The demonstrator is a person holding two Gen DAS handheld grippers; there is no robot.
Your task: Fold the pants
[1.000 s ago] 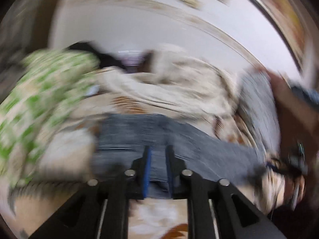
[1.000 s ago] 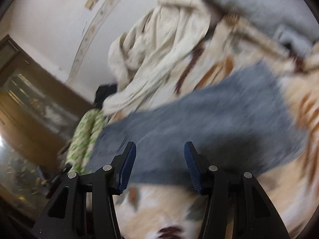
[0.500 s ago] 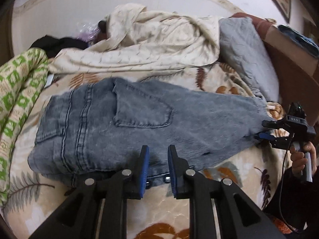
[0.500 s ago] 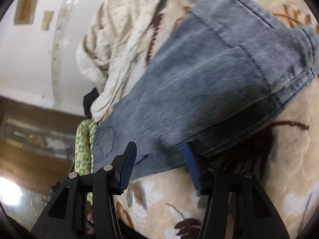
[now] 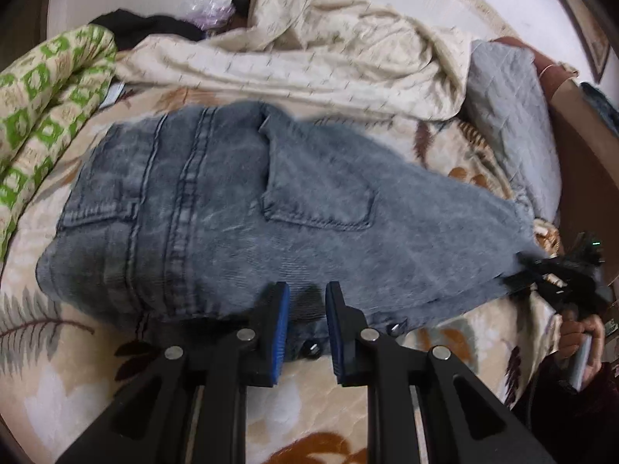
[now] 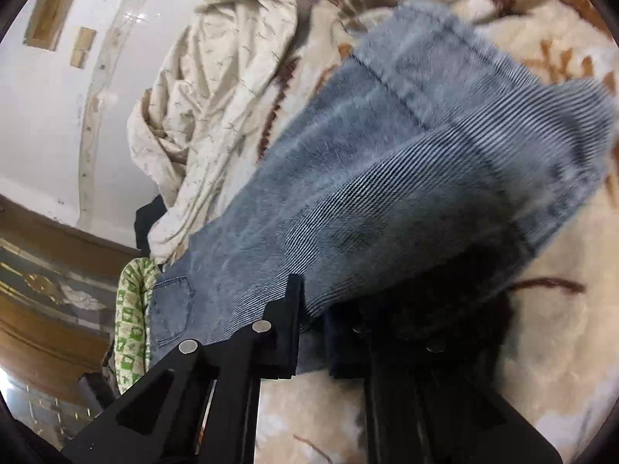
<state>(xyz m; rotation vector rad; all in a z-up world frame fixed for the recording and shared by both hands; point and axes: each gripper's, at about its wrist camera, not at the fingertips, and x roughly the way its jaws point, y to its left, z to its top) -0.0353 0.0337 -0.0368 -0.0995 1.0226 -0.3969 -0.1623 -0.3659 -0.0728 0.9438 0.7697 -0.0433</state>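
Note:
Grey-blue jeans [image 5: 240,208] lie folded lengthwise across a cream leaf-print blanket [image 5: 77,379], back pocket up, waist to the left. My left gripper [image 5: 306,305] is at the near edge of the jeans, its narrow gap over the denim edge with metal buttons; fabric sits between the pads. My right gripper [image 6: 311,319] is shut on the jeans' leg end [image 6: 406,201], which drapes over its right finger. The right gripper also shows at the far right of the left wrist view [image 5: 557,274].
A crumpled cream sheet [image 5: 309,50] lies behind the jeans. A green-patterned quilt [image 5: 42,89] is at the left, a grey pillow [image 5: 514,123] at the right by a brown headboard. A wooden cabinet [image 6: 42,309] stands beyond the bed.
Both grippers have come down to the jeans. The right gripper, open before, has closed on the leg end. The left gripper has moved closer to the near edge.

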